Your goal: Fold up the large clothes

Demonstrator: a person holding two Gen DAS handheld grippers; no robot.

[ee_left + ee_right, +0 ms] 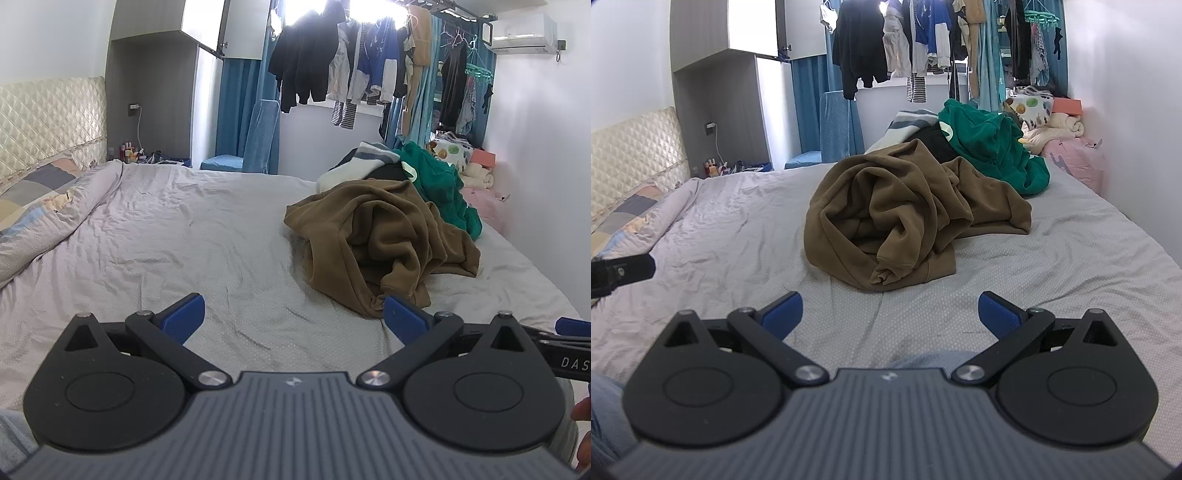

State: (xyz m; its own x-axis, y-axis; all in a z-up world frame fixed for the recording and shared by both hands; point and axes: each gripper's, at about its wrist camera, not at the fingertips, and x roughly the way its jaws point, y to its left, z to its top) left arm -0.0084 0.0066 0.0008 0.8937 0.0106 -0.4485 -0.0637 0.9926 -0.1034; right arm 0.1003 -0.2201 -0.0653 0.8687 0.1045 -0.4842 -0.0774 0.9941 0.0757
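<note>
The left gripper point(293, 314) hangs low over the near part of the bed, its blue-padded fingers point(184, 314) spread wide with nothing between them. The right gripper point(890, 312) is likewise released and empty, over bare sheet.

The brown sweatshirt point(908, 218) lies crumpled in a heap on the grey bed sheet point(738, 229), right of the bed's middle. In the left wrist view its nearest hem sits just beyond the left gripper's right-hand fingertip; whether the two touch cannot be told. In the right wrist view the heap's near edge, with a cuff poking out, lies ahead of the jaws and apart from them, a strip of sheet between.

Behind the brown heap, touching it, lie a green garment point(990, 147), something black, and a grey-and-white striped piece point(369, 157), piled toward the far right corner of the bed.

The left half of the sheet is wrinkled but open, running to a rolled quilt point(48, 221) along the quilted headboard point(48, 122). To the right of the pile a narrower band of sheet reaches the mattress edge by the white wall point(535, 129). Clothes hang on a rack point(351, 62) at the far window.
</note>
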